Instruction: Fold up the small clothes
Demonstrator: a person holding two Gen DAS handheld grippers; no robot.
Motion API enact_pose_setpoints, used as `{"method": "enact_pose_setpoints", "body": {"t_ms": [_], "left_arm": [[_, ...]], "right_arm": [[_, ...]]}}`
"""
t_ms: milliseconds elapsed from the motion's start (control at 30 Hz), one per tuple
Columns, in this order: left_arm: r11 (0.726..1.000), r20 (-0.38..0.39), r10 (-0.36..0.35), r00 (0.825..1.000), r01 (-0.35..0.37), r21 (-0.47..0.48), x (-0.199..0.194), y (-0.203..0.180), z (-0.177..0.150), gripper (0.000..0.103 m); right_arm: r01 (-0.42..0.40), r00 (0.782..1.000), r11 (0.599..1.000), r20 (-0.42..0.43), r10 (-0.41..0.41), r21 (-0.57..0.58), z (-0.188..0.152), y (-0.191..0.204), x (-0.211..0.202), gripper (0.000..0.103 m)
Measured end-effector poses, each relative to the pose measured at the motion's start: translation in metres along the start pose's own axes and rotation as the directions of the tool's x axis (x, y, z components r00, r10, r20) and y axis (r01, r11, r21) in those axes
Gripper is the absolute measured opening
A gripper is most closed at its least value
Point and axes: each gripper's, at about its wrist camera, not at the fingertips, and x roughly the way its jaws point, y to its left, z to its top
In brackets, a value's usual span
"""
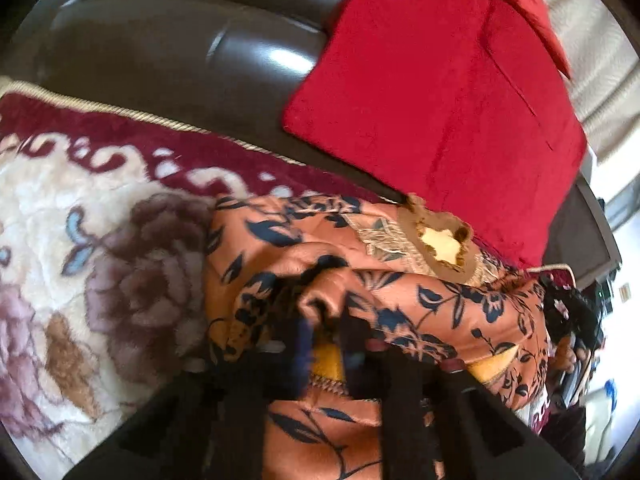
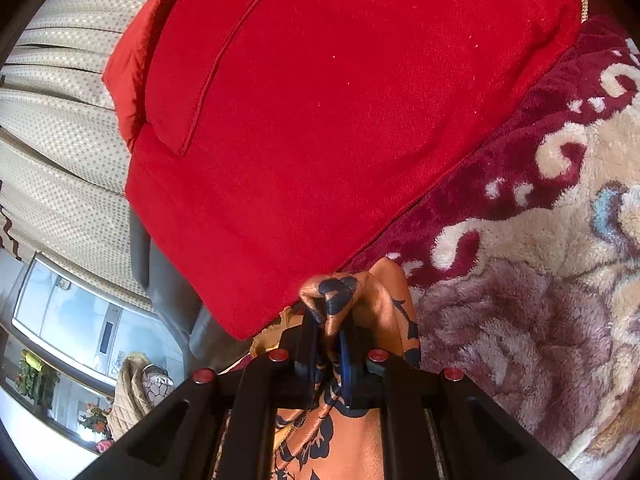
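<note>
Garment (image 1: 384, 280) is pinched by right gripper (image 2: 330, 336) and apparently by left gripper (image 1: 324, 336), blurred; bunched on blanket (image 1: 60, 208); fold unfinished.

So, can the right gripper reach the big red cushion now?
Probably not freely: the right gripper is shut on the orange floral garment, though the big red cushion lies just ahead, nothing between.
</note>
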Motion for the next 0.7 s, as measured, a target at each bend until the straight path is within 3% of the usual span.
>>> {"method": "enact_pose_setpoints", "body": {"t_ms": [133, 300, 600, 667, 700], "left_arm": [[0.999, 0.042, -0.041, 0.998, 0.042, -0.023, -0.016, -0.001, 0.013, 0.007], [0.972, 0.099, -0.118, 0.988, 0.136, -0.191, -0.031, 0.02, 0.046, 0.006], [0.939, 0.114, -0.043, 0.993, 0.079, -0.334, 0.008, 0.045, 0.083, 0.006], [0.917, 0.097, -0.046, 0.994, 0.081, -0.392, 0.022, 0.058, 0.083, 0.009], [0.892, 0.099, -0.043, 0.994, 0.083, -0.445, 0.027, 0.067, 0.08, 0.01]], "right_arm": [[-0.02, 0.999, 1.0, 0.027, 0.02, -0.014, 0.001, 0.004, -0.003, 0.01], [-0.047, 0.997, 0.999, 0.059, 0.047, -0.017, 0.006, 0.01, -0.002, 0.01], [-0.041, 0.996, 0.999, 0.08, 0.039, 0.027, 0.022, 0.002, 0.021, 0.011], [-0.056, 0.994, 0.995, 0.093, 0.049, 0.077, 0.025, -0.008, 0.022, 0.014], [-0.062, 0.995, 0.992, 0.086, 0.052, 0.109, 0.027, -0.014, 0.022, 0.014]]}}
